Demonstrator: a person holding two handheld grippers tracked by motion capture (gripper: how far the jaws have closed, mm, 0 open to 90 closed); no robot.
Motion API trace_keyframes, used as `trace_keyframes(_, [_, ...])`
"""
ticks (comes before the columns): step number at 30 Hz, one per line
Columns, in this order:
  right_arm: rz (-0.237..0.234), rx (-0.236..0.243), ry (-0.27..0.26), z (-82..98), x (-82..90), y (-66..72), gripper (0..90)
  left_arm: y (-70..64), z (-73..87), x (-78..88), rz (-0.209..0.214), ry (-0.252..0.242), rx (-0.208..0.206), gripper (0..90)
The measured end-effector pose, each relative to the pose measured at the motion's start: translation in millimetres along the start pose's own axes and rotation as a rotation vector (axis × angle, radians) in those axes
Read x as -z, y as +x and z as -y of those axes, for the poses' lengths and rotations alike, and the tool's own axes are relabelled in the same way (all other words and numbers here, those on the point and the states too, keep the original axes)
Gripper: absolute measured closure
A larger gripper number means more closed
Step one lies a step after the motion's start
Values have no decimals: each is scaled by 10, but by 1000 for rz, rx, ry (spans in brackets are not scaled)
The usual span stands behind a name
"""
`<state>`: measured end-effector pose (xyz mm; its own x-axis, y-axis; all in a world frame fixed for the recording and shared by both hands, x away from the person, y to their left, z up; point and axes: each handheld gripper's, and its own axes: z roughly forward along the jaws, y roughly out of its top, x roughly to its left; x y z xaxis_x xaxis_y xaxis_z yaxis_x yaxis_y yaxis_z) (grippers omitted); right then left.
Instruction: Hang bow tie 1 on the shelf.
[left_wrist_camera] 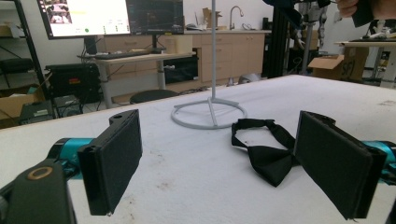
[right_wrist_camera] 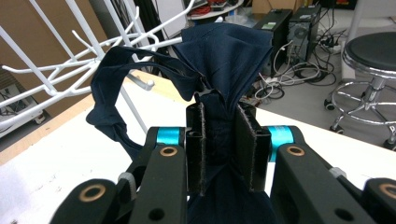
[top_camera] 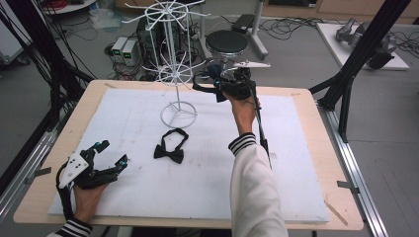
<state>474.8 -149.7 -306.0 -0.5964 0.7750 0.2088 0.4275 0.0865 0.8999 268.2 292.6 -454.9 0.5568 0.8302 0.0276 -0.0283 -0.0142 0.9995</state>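
The right gripper (right_wrist_camera: 219,149) rises from the bottom centre of the frame, its two black jaws clamped on a navy bow tie (right_wrist_camera: 229,56). The cloth fans out above the pads, and its strap (right_wrist_camera: 109,88) loops off to the left, around a white prong of the rack (right_wrist_camera: 56,70) at upper left. A stool (right_wrist_camera: 371,51) stands at the right edge.

A white wire rack with hooked arms (top_camera: 174,59) stands toward the far side of the counter (top_camera: 306,148), on its white padded sheet (top_camera: 207,182). A black fabric bow tie (top_camera: 170,148) lies just in front of the rack's ring base. The left claw (top_camera: 109,154) rests near the front left corner. The right claw (top_camera: 217,79) is raised right of the rack, clamped on a dark navy fabric bow tie (right_wrist_camera: 224,60) beside the hooks.
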Motion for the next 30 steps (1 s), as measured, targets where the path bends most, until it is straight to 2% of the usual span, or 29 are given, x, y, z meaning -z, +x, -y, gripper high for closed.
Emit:
trace_keyframes(17, [-13,-12,35,70,-160,21,751,3,0,2,0,0,-1,158])
trace_keyframes(30, [-25,1,59,97,-226,54,735,-1,-1,2,-1,0,-1,158])
